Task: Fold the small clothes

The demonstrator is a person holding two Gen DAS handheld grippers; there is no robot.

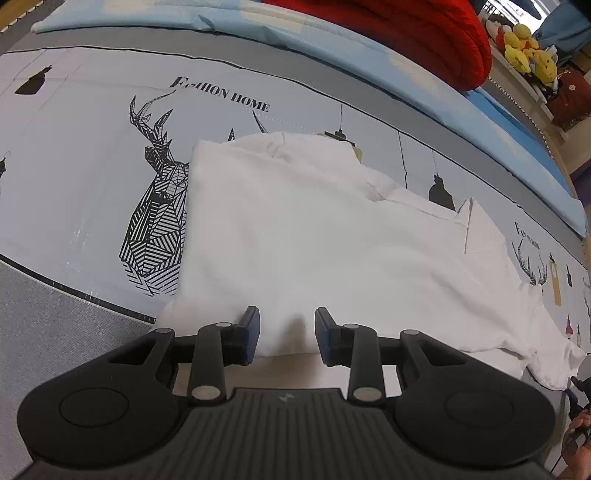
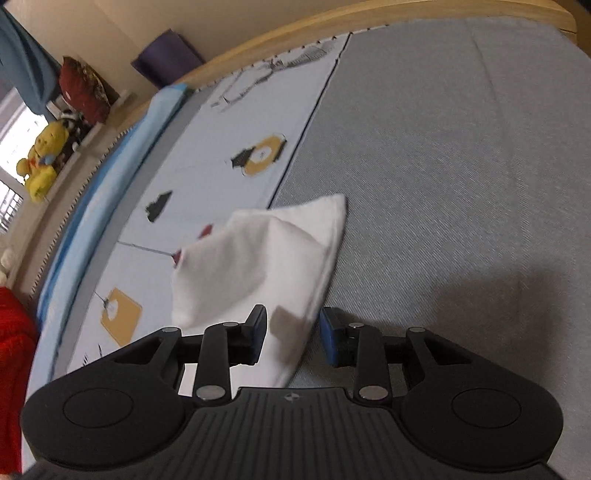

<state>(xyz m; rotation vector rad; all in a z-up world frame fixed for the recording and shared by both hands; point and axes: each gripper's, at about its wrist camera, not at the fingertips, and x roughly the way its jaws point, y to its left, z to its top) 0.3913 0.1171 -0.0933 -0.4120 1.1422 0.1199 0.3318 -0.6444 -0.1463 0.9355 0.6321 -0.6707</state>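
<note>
White garment (image 1: 314,236) lies flat and soft on the printed sheet (image 1: 92,155), its near hem between my left gripper (image 1: 287,334) fingers, which stand apart, not pinching. My right gripper (image 2: 293,336) is also parted, straddling a limp pointed corner (image 2: 266,258) of the garment. Bare grey woven mattress (image 2: 461,184) to the right; wooden edge (image 2: 443,11) far.

Home bedroom — the work surface is a bed (image 2: 461,147) with a wooden frame rail (image 2: 280,33), covered by a printed sheet (image 1: 92,155) with deer heads and "FASHION HOME" lettering. Red quilt (image 1: 417,33) and light-blue bedding (image 1: 229,26) are piled at the far side — yellow plush toys (image 1: 524,51) sit on a window-side ledge (image 2: 85,138).
</note>
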